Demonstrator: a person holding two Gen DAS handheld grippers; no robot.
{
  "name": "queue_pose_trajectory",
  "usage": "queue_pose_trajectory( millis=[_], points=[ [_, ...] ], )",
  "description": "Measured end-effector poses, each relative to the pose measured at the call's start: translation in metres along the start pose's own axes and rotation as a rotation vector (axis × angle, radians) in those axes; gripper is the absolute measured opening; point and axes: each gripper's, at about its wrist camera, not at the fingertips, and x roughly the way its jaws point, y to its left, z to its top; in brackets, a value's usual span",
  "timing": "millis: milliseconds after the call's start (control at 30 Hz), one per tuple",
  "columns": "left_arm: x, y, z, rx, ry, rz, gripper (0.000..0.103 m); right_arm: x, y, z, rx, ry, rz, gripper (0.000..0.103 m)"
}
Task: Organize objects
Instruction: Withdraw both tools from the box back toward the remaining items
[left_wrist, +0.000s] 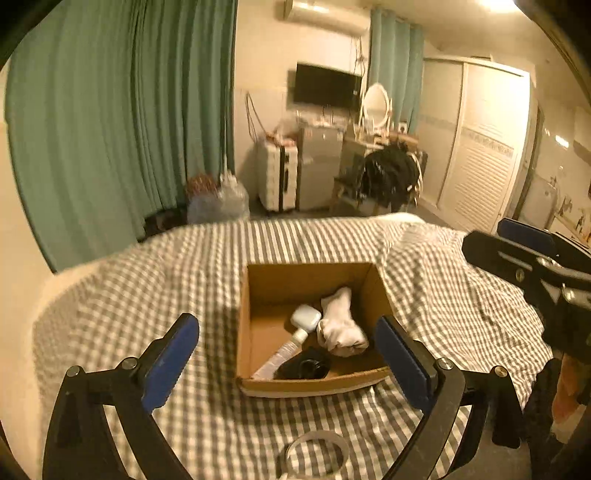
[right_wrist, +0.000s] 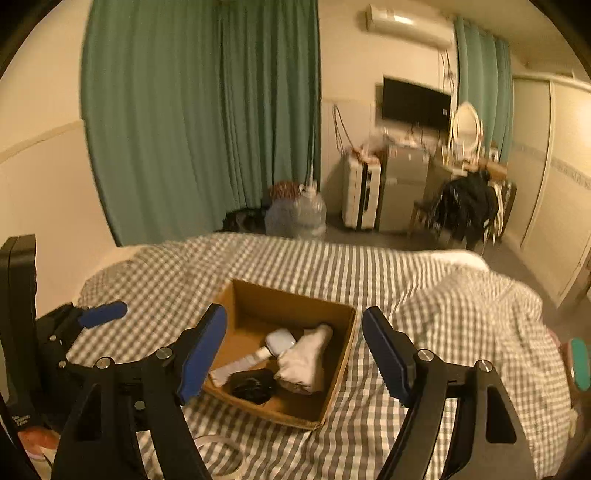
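An open cardboard box (left_wrist: 258, 295) sits on a checkered bed; it also shows in the right wrist view (right_wrist: 258, 295). Inside lie a rolled white sock (left_wrist: 341, 325), a pale blue case (left_wrist: 306, 316), a white tube (left_wrist: 282, 356) and a black object (left_wrist: 304, 365). My left gripper (left_wrist: 286, 360) is open and empty, hovering over the box's near side. My right gripper (right_wrist: 295, 354) is open and empty above the box. A clear tape ring (left_wrist: 317, 454) lies on the bed in front of the box, under the left gripper.
The grey-and-white checkered bedspread (left_wrist: 147, 288) covers the bed, bunched up at the right (left_wrist: 443, 266). Green curtains (left_wrist: 110, 110), a white suitcase (left_wrist: 277, 177), a chair with dark clothes (left_wrist: 391, 177) and a wardrobe (left_wrist: 476, 147) stand beyond the bed.
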Motion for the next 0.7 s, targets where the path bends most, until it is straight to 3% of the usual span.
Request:
queue_pose_trajectory(
  millis=[133, 367, 533, 700],
  points=[
    [-0.052, -0.006, -0.006, 0.013, -0.056, 0.013, 0.101, -0.055, 0.022, -0.004, -0.034, -0.044, -0.008, 0.081],
    [-0.090, -0.008, -0.040, 0.026, -0.055, 0.071, 0.102, -0.128, 0.036, -0.034, -0.072, -0.067, -0.028, 0.083],
    [-0.084, 0.001, -0.077, -0.012, -0.008, 0.092, 0.102, -0.138, 0.047, -0.065, -0.104, -0.036, -0.031, 0.084],
    [-0.062, 0.001, -0.119, -0.024, 0.049, 0.107, 0.102, -0.115, 0.056, -0.112, -0.106, 0.009, -0.048, 0.084]
  ],
)
